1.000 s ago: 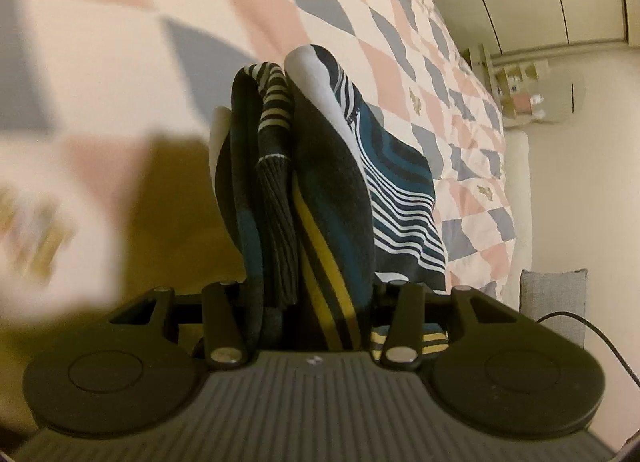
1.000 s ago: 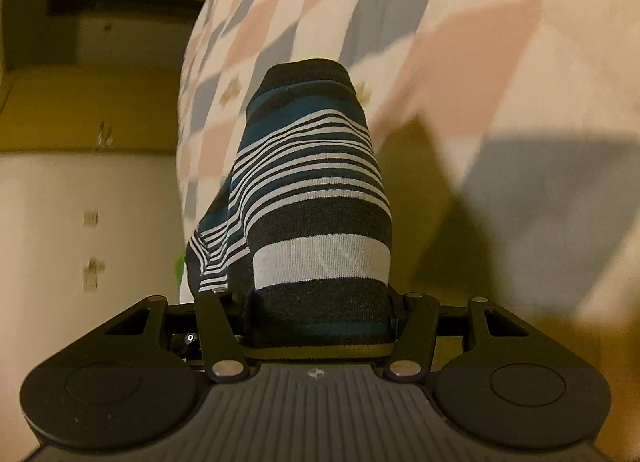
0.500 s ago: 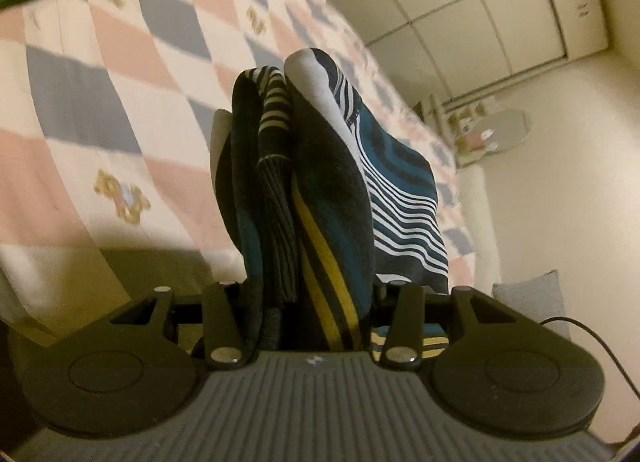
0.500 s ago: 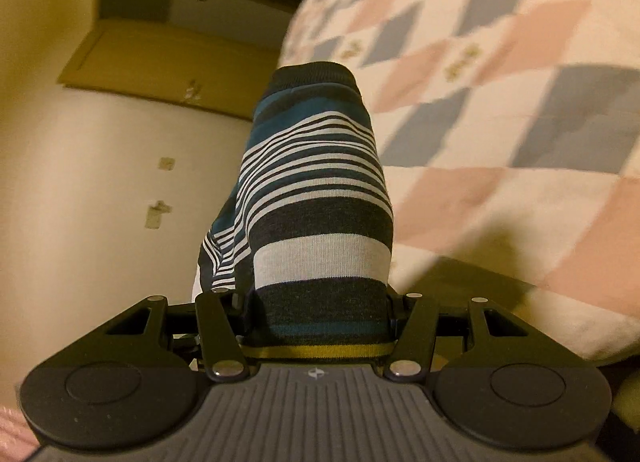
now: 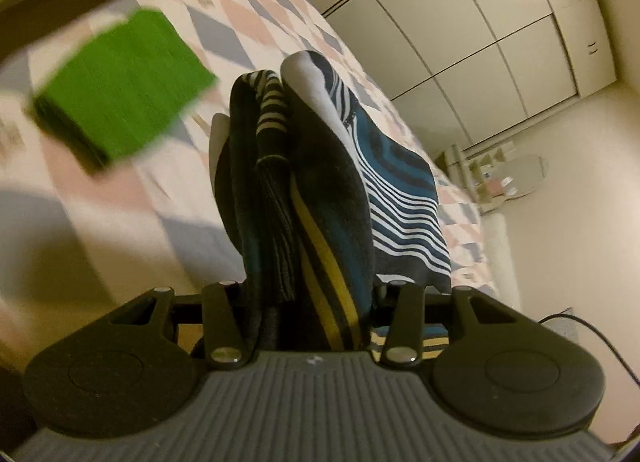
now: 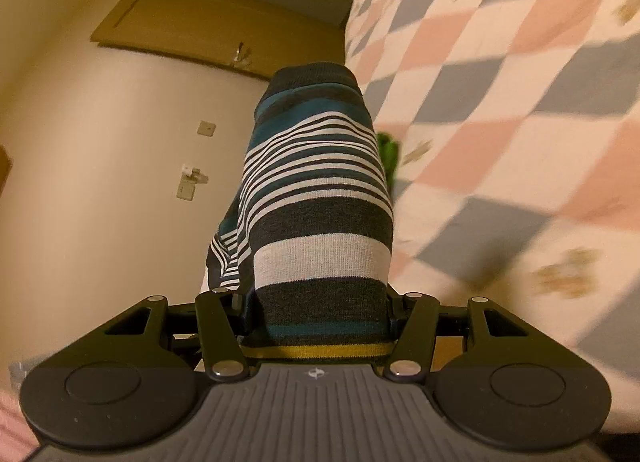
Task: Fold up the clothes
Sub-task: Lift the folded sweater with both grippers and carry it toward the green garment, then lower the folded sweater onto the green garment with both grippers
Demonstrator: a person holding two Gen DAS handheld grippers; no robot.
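A dark striped garment [image 5: 320, 189] with teal, white and yellow bands is bunched between the fingers of my left gripper [image 5: 308, 294], which is shut on it and holds it above the bed. My right gripper [image 6: 320, 302] is shut on another part of the same striped garment [image 6: 316, 189], which drapes over its fingers and hides them. The cloth hangs between the two grippers, lifted off the checked bedspread [image 5: 256, 9].
A folded green cloth [image 5: 120, 85] lies on the bedspread to the left; a sliver of it shows in the right wrist view [image 6: 389, 149]. White wardrobe doors [image 5: 480, 41] stand beyond the bed. A wall and wooden door frame [image 6: 180, 33] are at the right gripper's left.
Both grippers have lifted and tilted up with the garment held. The bedspread has dropped away, and the green cloth and the room walls have come into view.
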